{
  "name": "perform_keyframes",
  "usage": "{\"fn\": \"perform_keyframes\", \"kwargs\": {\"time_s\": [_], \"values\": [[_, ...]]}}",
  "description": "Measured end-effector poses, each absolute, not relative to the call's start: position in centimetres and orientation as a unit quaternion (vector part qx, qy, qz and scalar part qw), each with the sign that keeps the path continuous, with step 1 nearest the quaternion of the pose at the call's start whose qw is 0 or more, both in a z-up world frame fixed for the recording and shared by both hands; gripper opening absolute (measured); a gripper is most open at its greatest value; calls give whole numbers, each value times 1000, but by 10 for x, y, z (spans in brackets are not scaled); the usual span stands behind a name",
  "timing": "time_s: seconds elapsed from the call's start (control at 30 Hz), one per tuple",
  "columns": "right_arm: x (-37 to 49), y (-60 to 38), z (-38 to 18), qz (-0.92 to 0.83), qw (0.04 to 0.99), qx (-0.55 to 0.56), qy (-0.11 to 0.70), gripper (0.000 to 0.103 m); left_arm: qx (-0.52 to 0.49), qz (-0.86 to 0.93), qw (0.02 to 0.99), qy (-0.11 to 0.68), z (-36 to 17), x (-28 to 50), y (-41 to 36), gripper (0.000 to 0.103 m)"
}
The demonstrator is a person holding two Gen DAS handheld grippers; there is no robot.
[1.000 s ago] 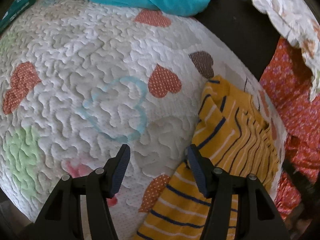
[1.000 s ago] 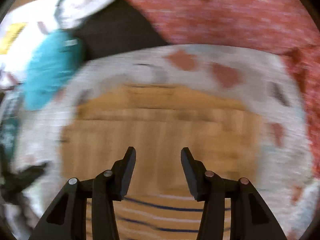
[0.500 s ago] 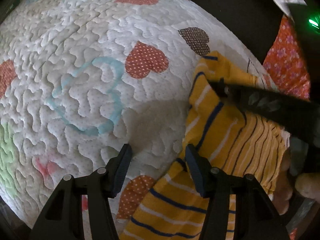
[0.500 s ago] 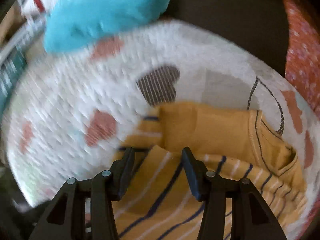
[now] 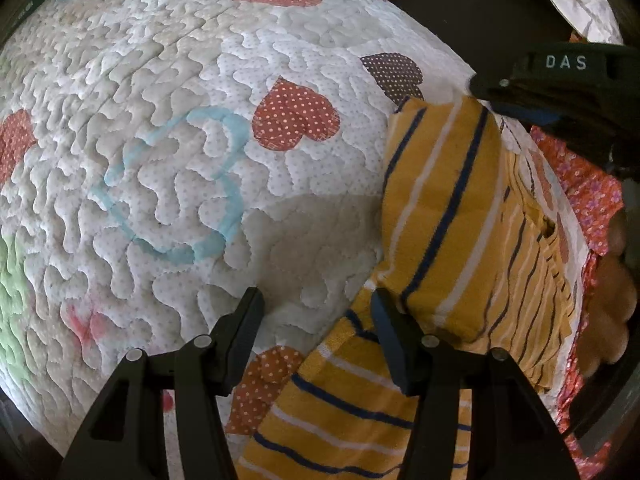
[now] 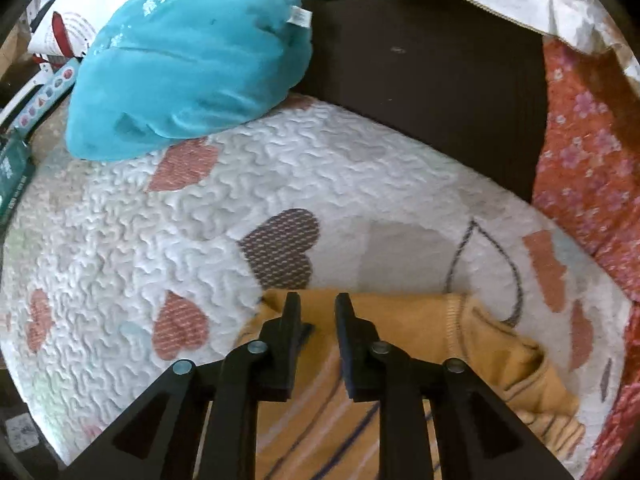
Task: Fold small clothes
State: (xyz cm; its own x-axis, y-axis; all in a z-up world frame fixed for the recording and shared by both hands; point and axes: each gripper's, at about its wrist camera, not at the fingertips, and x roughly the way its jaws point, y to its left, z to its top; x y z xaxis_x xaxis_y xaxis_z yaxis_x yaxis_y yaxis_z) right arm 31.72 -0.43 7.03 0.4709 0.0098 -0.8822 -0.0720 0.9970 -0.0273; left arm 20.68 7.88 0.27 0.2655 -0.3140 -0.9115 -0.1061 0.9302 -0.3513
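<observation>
Left wrist view showed the left gripper (image 5: 316, 312) with its fingers spread wide and nothing between them, hovering low over the quilted heart-print mat (image 5: 168, 128). The yellow striped shirt (image 5: 448, 216) lay to that gripper's right, partly under its right finger, with a folded sleeve panel running lengthwise away from the camera toward the far edge of the mat. At the far end of that panel sat the right gripper (image 5: 560, 88), reaching in from the right.

From the right wrist view, the right gripper (image 6: 316, 308) had its fingers drawn close with only a narrow gap, poised at the plain yellow folded edge of the shirt (image 6: 420, 336); whether cloth was actually pinched between them could not be told. The shirt lay directly below and ahead of it, near the mat's (image 6: 160, 240) right side, its collar end pointing right.

A teal plush cushion (image 6: 188, 68) rested at the mat's far left corner, well apart from the garment. Judging by position, the right gripper was the nearer one to the fold's edge, so the next fold would likely turn on it.
</observation>
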Motion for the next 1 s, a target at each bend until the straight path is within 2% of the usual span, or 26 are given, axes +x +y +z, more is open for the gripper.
{"fn": "perform_keyframes", "kwargs": {"time_s": [0.23,0.33,0.4,0.47,0.57,0.77,0.87,1.0], "values": [[323,-6,8,73,777,77,621,19,-191,-61,785,586,20,200,105,54],[306,-20,24,85,811,129,565,19,-194,-50,798,569,28,196,118,54],[290,-35,42,85,827,155,534,27,-193,-46,803,563,33,196,123,54],[263,-62,61,76,844,172,502,41,-198,-46,805,558,36,194,127,54],[222,-118,69,8,856,160,492,42,-195,-59,804,559,38,192,123,54],[140,-246,31,-135,812,214,526,42,-171,-76,789,586,24,190,100,54],[86,-304,30,-217,799,258,498,42,-152,-81,787,593,18,184,95,54],[14,-333,36,-227,790,324,469,43,-109,-84,788,599,7,165,89,54]]}}
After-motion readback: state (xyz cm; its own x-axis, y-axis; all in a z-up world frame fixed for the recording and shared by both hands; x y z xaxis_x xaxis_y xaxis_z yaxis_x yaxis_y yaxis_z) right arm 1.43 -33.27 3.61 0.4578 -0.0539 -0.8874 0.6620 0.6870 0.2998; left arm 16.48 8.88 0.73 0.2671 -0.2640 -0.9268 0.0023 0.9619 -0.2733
